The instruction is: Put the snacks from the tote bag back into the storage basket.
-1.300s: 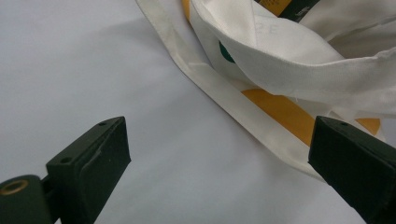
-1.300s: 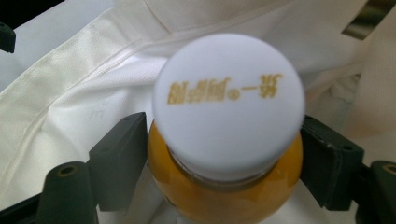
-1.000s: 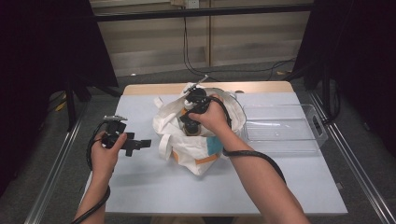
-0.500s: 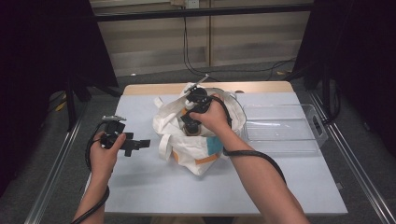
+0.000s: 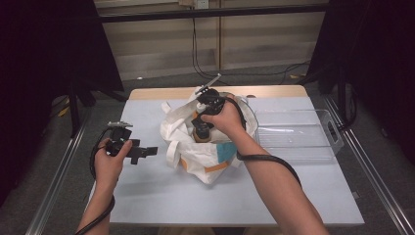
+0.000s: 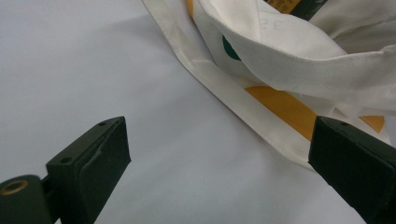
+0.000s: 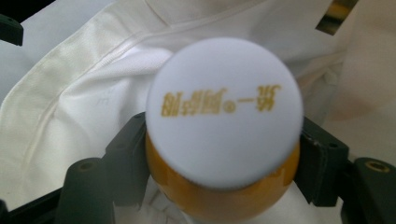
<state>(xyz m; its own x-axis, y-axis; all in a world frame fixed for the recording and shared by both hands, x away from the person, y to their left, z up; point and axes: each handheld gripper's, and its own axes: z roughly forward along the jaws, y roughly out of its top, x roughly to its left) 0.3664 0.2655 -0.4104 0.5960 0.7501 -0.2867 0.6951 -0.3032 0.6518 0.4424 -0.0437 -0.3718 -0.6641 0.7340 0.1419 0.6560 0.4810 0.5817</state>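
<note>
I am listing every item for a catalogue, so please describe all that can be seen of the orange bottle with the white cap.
The orange bottle has a rounded, glossy orange body that looks like plastic, and a wide, round white cap printed with gold characters. Its cap end faces the camera in the right gripper view. The two black jaws of the right gripper press on its sides just below the cap. It is held over the open mouth of the white cloth bag near the middle of the table. Its lower part is hidden.

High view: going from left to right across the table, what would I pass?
Left gripper, held by a hand over the table → white cloth bag, with the right gripper holding an orange bottle at its mouth → clear plastic tray.
</note>
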